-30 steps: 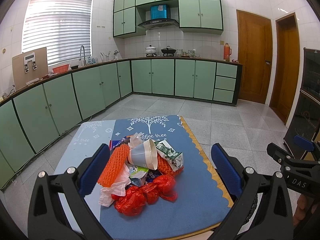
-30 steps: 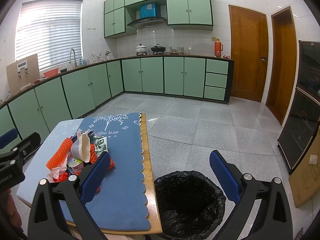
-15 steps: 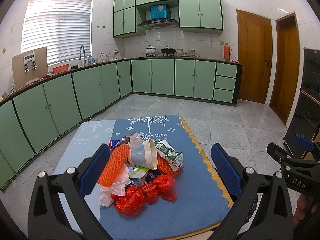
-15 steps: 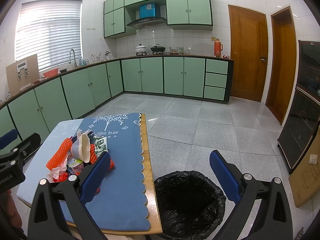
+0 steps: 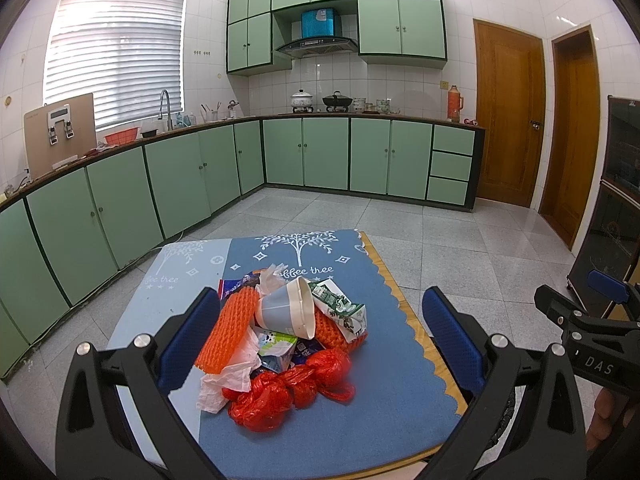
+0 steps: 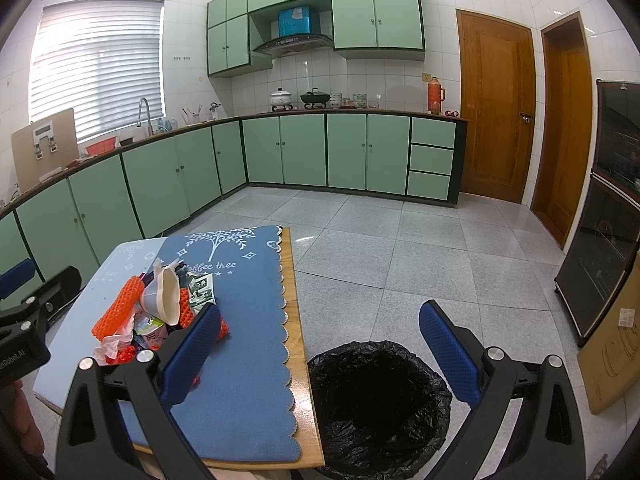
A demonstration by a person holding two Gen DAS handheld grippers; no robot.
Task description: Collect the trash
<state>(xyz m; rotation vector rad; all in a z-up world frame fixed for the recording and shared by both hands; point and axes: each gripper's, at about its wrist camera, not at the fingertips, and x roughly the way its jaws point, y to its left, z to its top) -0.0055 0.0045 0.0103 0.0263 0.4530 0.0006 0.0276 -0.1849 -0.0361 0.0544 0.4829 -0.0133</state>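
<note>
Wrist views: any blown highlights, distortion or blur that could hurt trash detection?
Left wrist: window blinds overexposed, cabinet lines bowed by fisheye, trash pile sharp and evenly lit. Right wrist: dark vignette corners, bin liner interior crushed to black, glare on floor tiles near the doors; no motion blur.

Trash pile [image 5: 288, 344] sits on mat [image 5: 360, 408] covering table [image 6: 308, 420], toward its left half; cup [image 5: 286, 310] on its side on top of pile, net sleeve [image 5: 228, 334] left of cup, carton [image 5: 340, 310] right of cup, knotted bag [image 5: 288, 392] at near edge of pile; bin [image 6: 376, 408] on floor just right of table's near corner; counter cabinets [image 5: 180, 176] run behind and left; doors [image 5: 508, 112] far right
</note>
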